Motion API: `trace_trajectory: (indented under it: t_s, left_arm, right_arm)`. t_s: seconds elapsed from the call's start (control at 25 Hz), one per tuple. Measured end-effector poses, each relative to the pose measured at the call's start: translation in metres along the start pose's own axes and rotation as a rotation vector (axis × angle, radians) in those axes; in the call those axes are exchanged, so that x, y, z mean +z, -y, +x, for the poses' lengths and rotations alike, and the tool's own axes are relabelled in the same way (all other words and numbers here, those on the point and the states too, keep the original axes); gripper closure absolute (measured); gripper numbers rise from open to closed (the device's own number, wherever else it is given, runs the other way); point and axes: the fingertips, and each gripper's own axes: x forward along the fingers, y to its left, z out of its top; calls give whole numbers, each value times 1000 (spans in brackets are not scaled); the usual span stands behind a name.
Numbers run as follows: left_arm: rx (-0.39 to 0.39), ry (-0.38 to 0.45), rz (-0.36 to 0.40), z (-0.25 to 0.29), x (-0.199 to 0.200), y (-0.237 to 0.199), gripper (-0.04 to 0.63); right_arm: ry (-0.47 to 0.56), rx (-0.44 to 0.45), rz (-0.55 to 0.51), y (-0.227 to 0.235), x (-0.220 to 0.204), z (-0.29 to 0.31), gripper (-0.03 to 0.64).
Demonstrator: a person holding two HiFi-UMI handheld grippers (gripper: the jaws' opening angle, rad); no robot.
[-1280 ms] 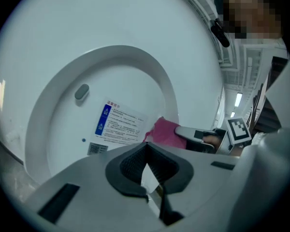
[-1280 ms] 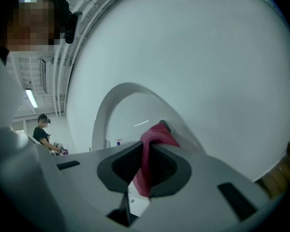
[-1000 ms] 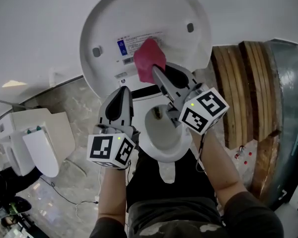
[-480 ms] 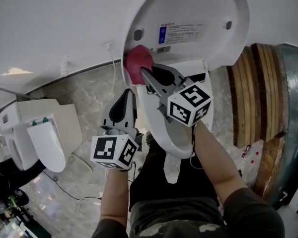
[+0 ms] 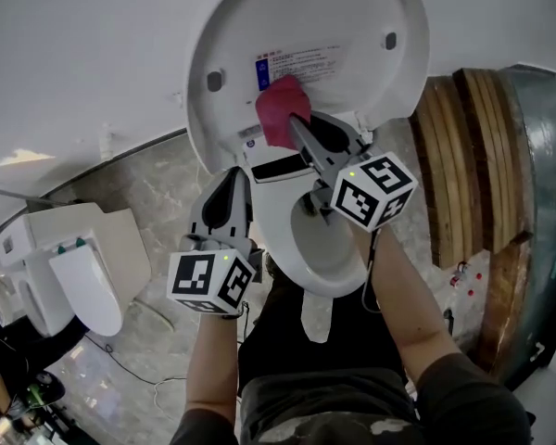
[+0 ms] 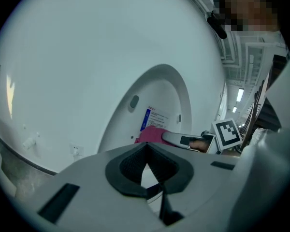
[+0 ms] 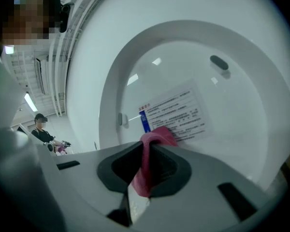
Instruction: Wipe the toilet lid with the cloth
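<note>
- At the far left stood a second toilet (image 5: 79, 281), well apart from the work. That made two toilets in view, and only one was being wiped.
- The left gripper (image 5: 232, 176) hung just beside the bowl (image 5: 326, 253), its fingers (image 6: 128, 170) clenched on nothing. As I judged it, a drift to the right could knock it against the bowl's rim or the lid's edge.
- The one toilet lid (image 5: 352, 12) stood raised with its underside facing the person. It carried one printed label (image 5: 296, 63) and two dark bumpers (image 5: 214, 80) (one near each side).
- The one pink cloth (image 5: 280, 109) lay against the lid over the label's lower edge. Rubbing there could catch that edge and lift it.
- The right gripper (image 5: 296, 130) had its fingers (image 7: 169, 170) grasping the cloth, with only a small wad showing past the tips. The hard tips might therefore scrape the lid. If the grip loosened, the cloth would likely drop into the open bowl below.
- That made two grippers, one busy and one idle.
- At the far right leaned a stack of wooden boards (image 5: 477, 165), too close together to count, and clear of the wiping.
</note>
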Motion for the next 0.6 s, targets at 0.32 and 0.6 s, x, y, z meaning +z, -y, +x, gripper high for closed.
trace_trajectory:
  t_s: [0.32,0.6]
  left_arm:
    - [-26,-24,7,42,-11,63,588]
    - [-34,-35,-5,74,-26,103,588]
  right_arm:
    - [46,-65,32,73,31,-49,575]
    - [47,-118,56,127,41,-85,575]
